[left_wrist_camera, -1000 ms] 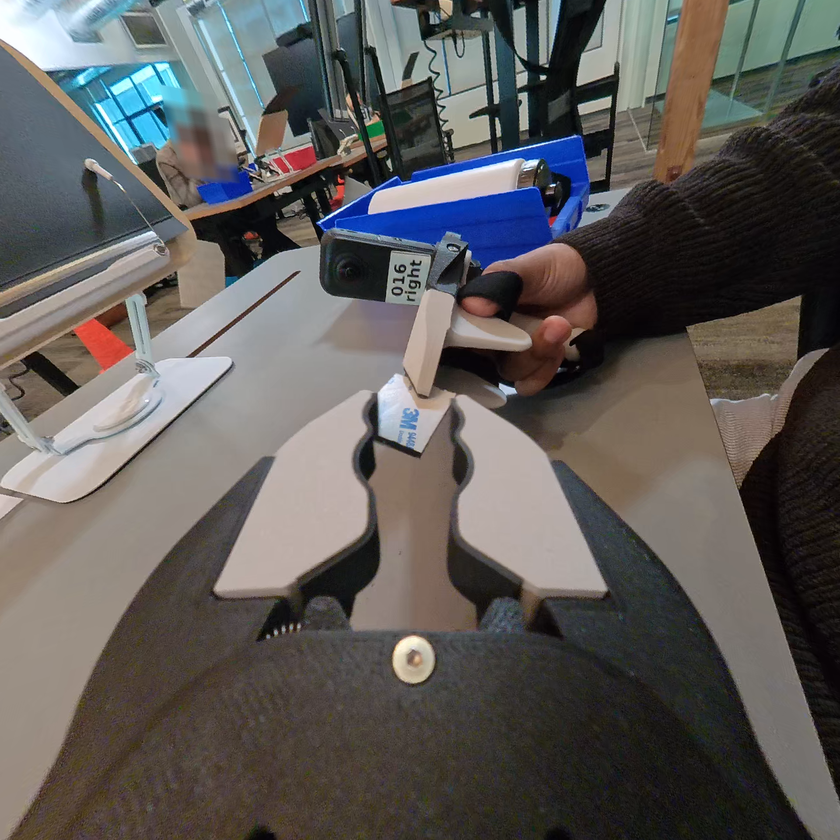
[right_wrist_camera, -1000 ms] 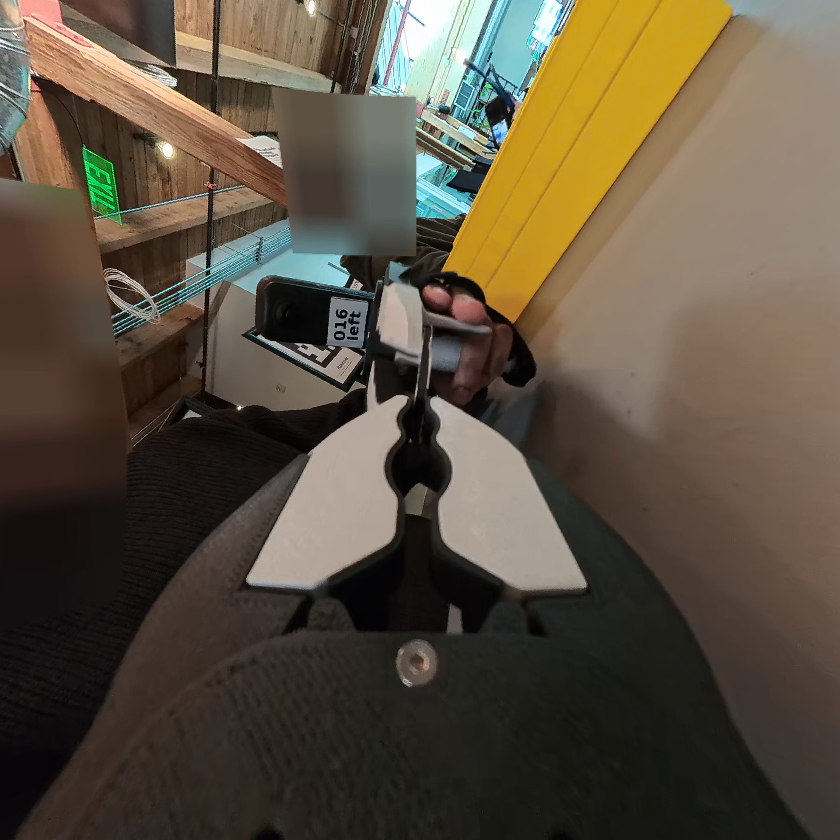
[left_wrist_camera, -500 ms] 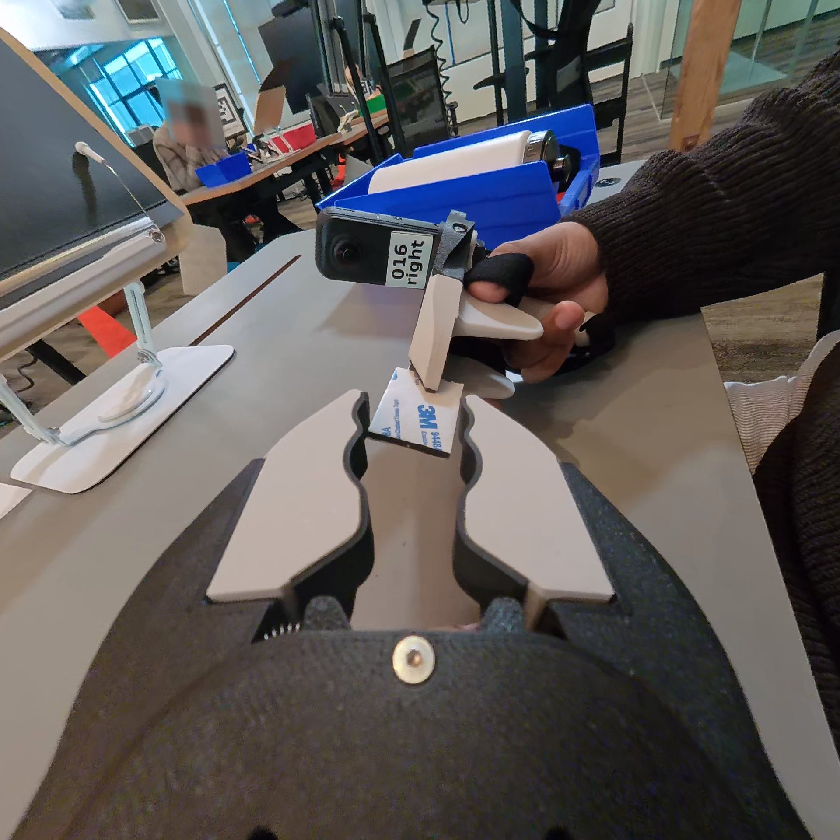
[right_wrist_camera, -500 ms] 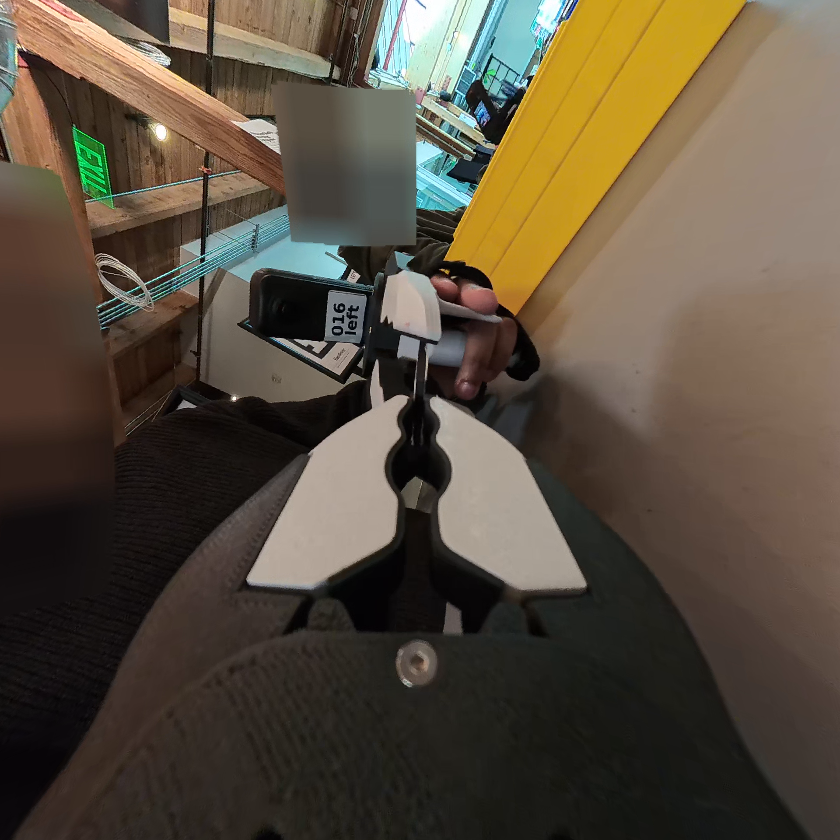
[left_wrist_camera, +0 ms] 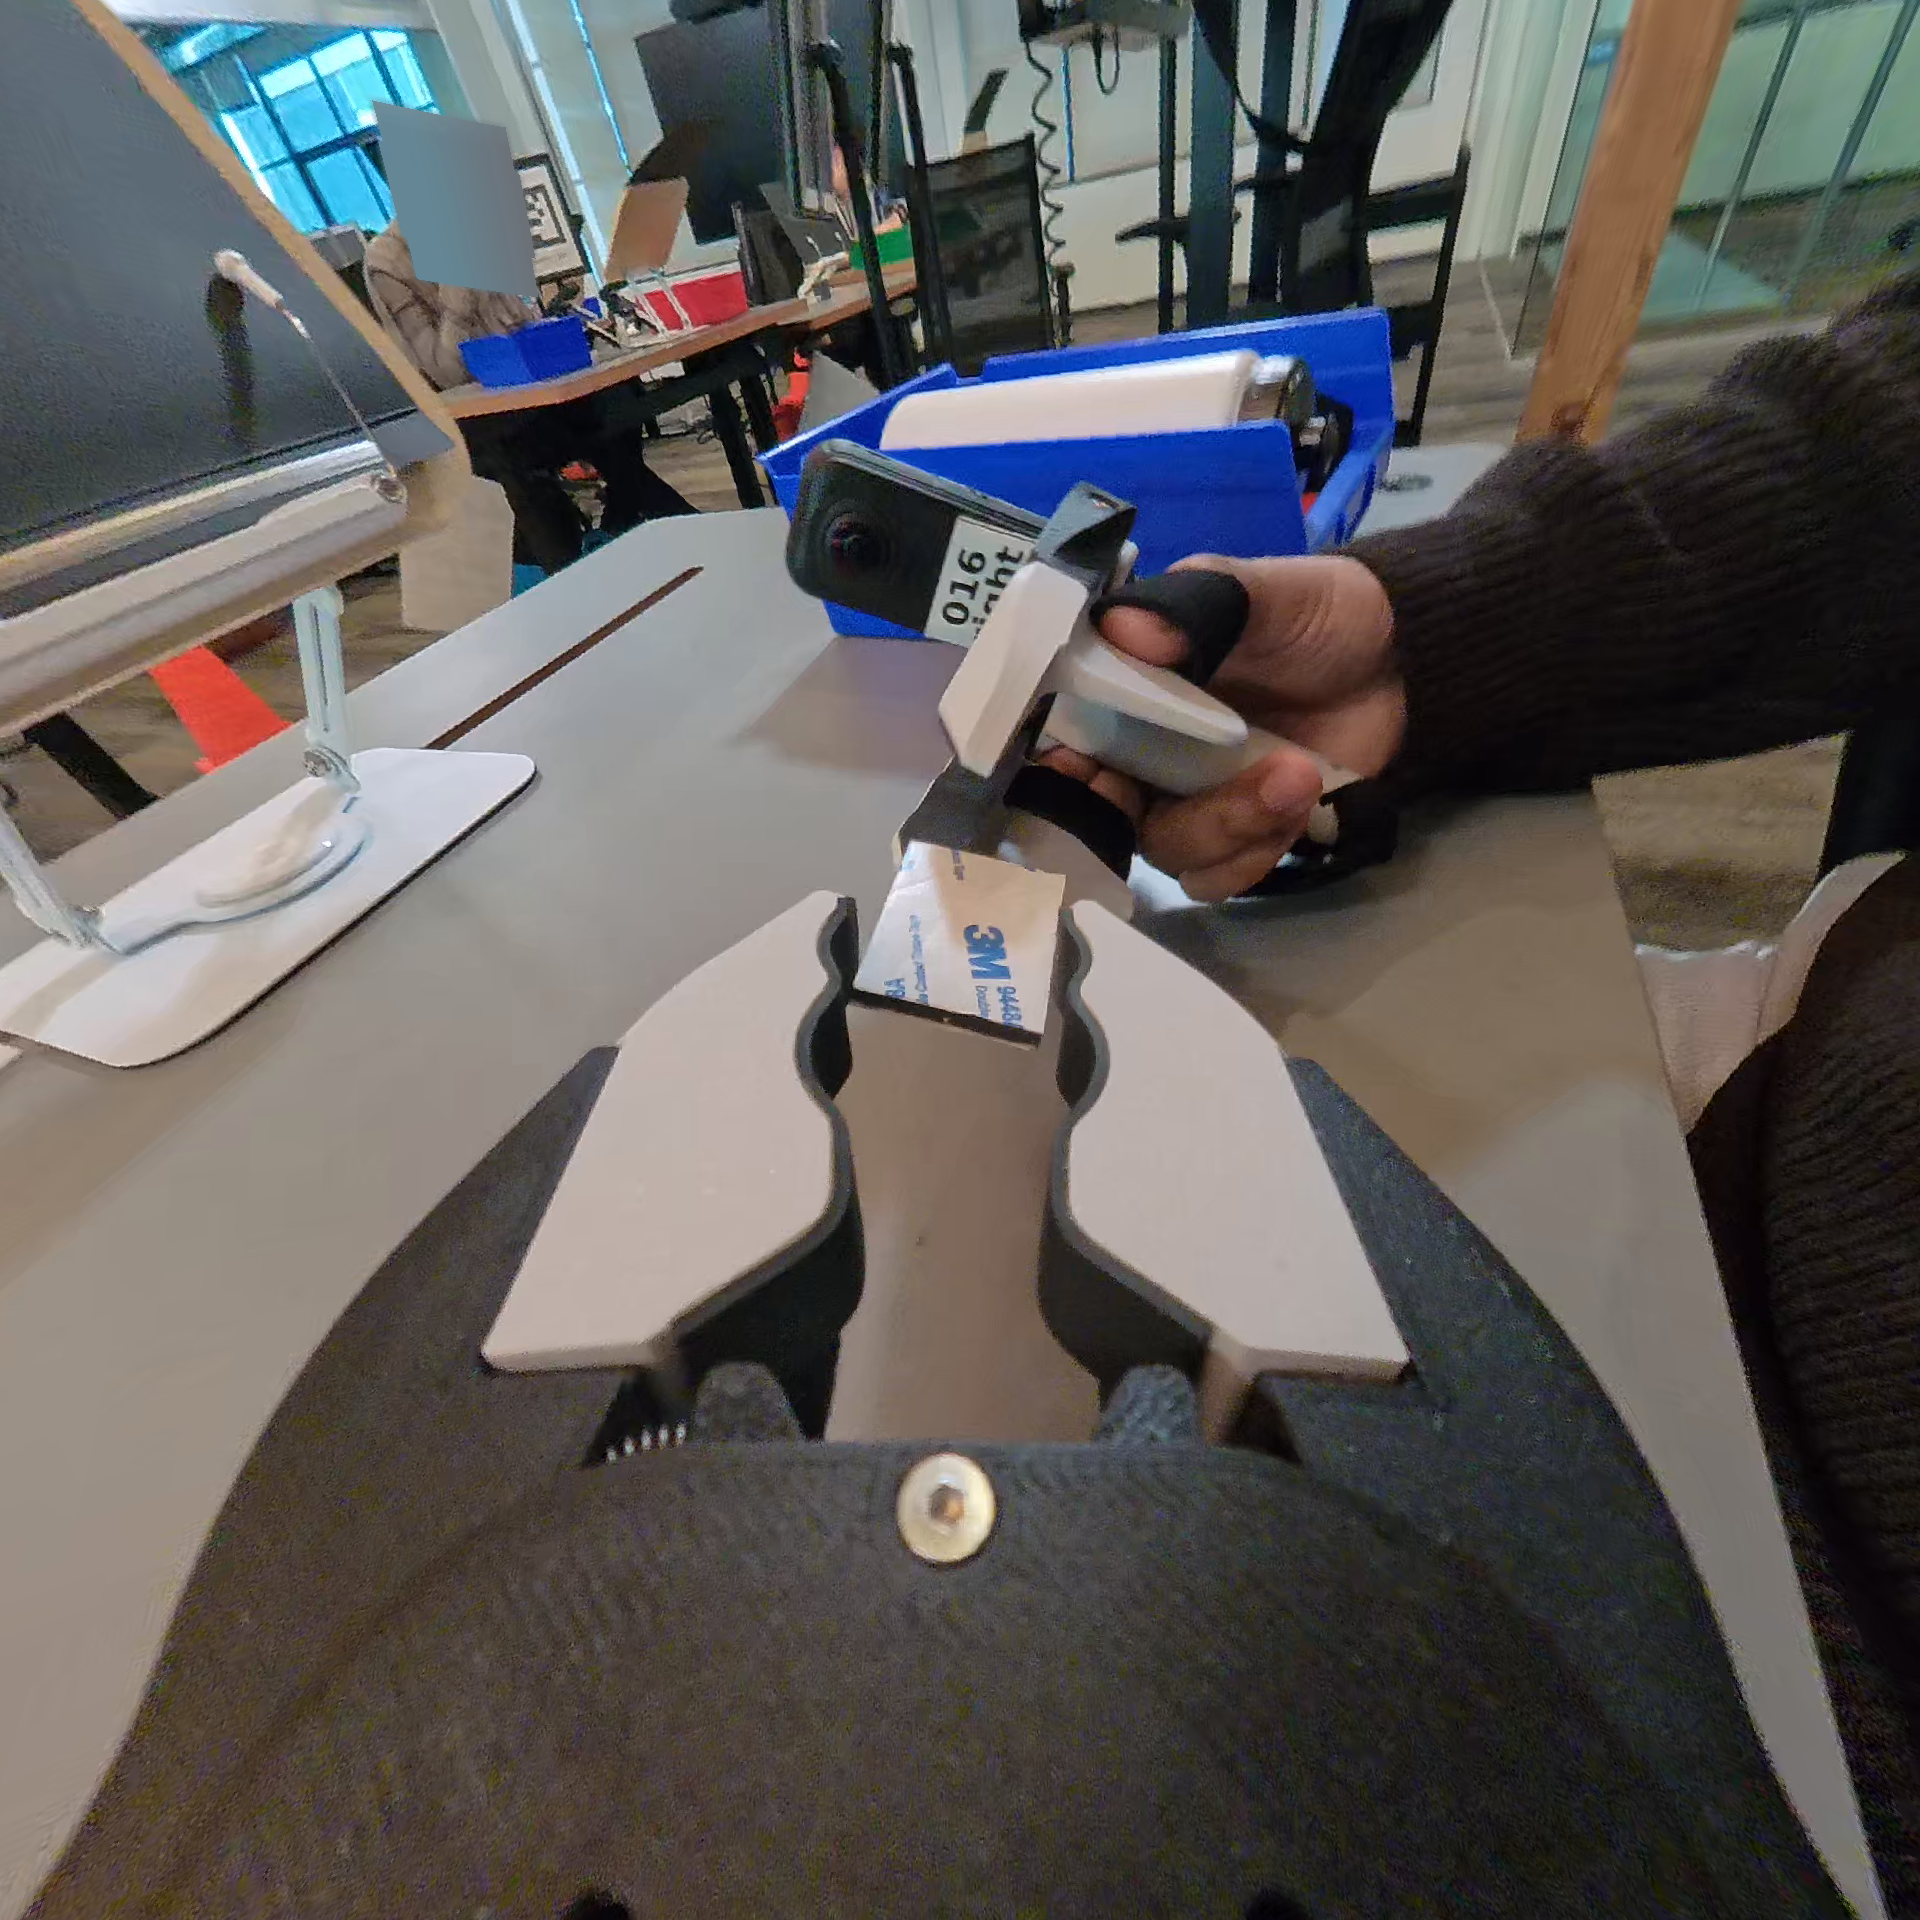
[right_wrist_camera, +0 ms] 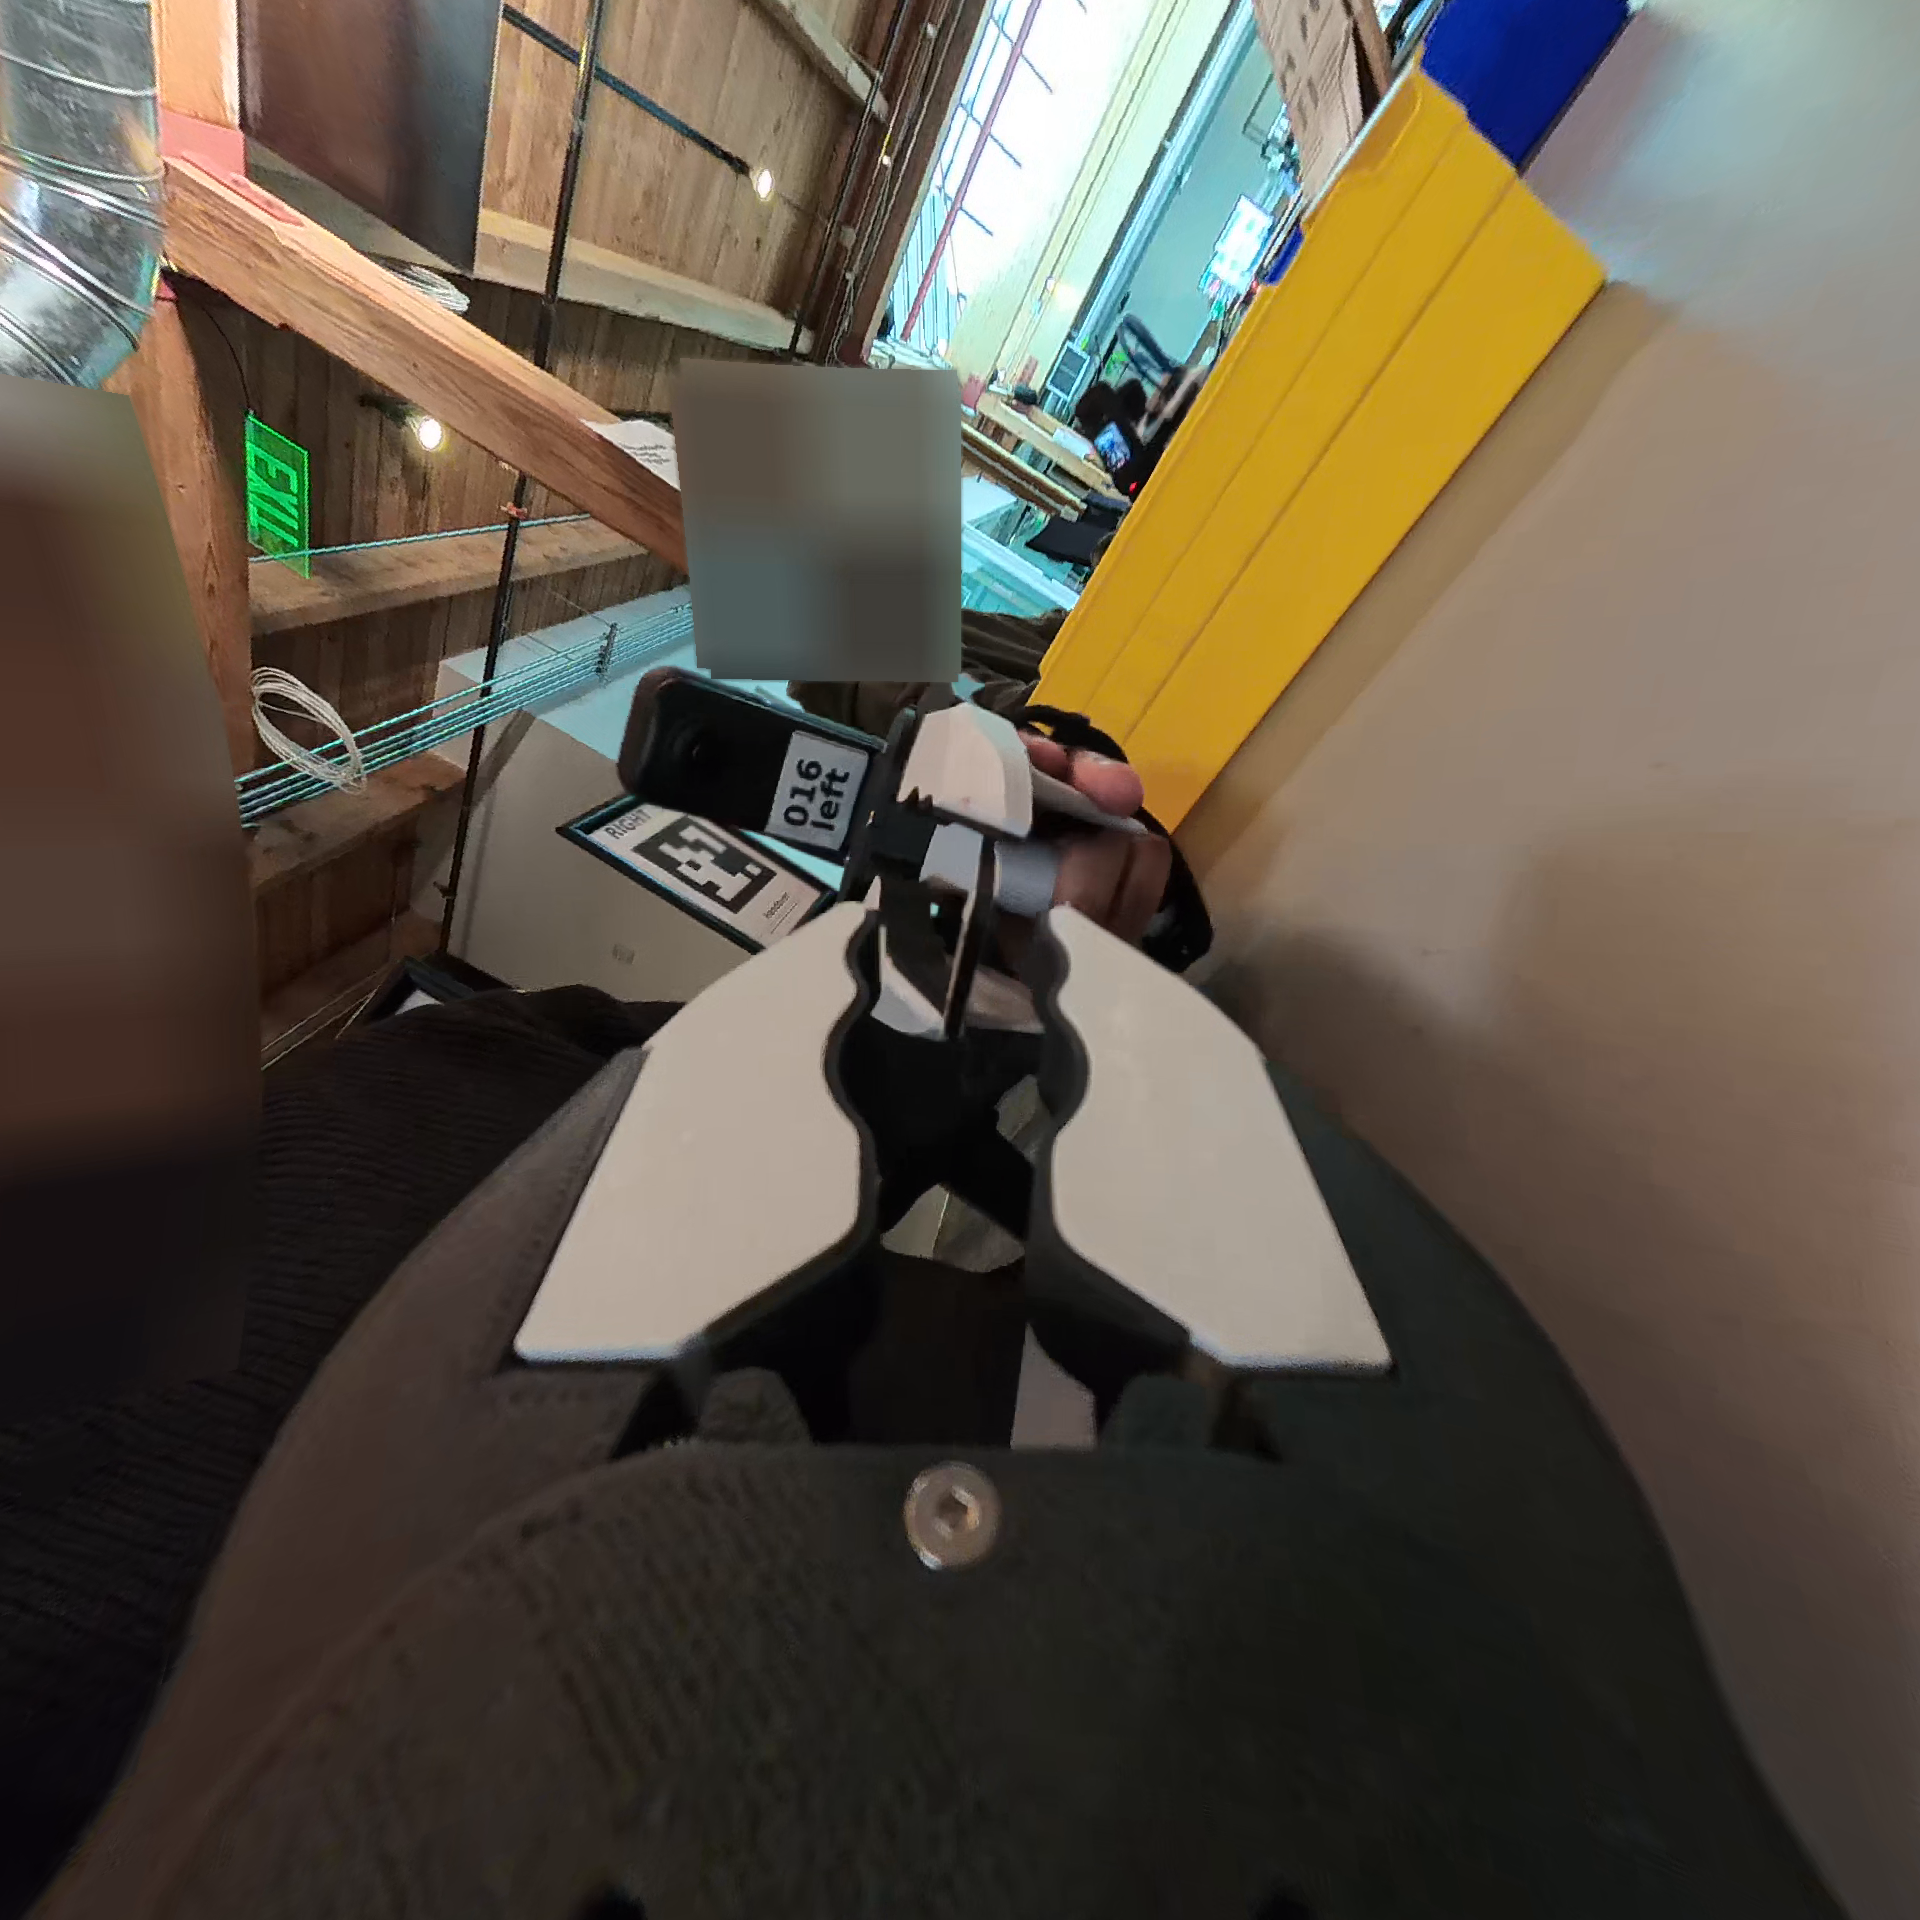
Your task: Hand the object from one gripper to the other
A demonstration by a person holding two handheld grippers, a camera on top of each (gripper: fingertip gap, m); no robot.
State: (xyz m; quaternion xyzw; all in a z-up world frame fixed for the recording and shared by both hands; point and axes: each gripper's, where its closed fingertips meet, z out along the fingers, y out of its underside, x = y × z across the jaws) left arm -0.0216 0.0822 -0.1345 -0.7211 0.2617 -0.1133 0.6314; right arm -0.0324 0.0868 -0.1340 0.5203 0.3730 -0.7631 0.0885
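The object is a small square adhesive pad (left_wrist_camera: 961, 961) with a white printed liner and a black edge. My left gripper (left_wrist_camera: 958, 920) is closed on it, one fingertip against each side edge, just above the grey table (left_wrist_camera: 623, 790). My right gripper (right_wrist_camera: 958, 935) is open, its fingers either side of the pad (right_wrist_camera: 914, 992), which shows edge-on there. In the left wrist view the right gripper (left_wrist_camera: 1003, 821) comes in from the far right with its jaws apart around the pad's far corner. A hand in a dark sleeve holds it.
A blue bin (left_wrist_camera: 1174, 499) holding a white roll stands behind the right gripper. A metal stand with a white base plate (left_wrist_camera: 281, 862) carries a dark board at the left. A yellow bin (right_wrist_camera: 1299, 468) shows in the right wrist view. My left and right fingertips are right by each other.
My right gripper was shut on the pad and has opened. The pad now sits between my left gripper's fingertips, and the right gripper has tilted and lifted slightly.
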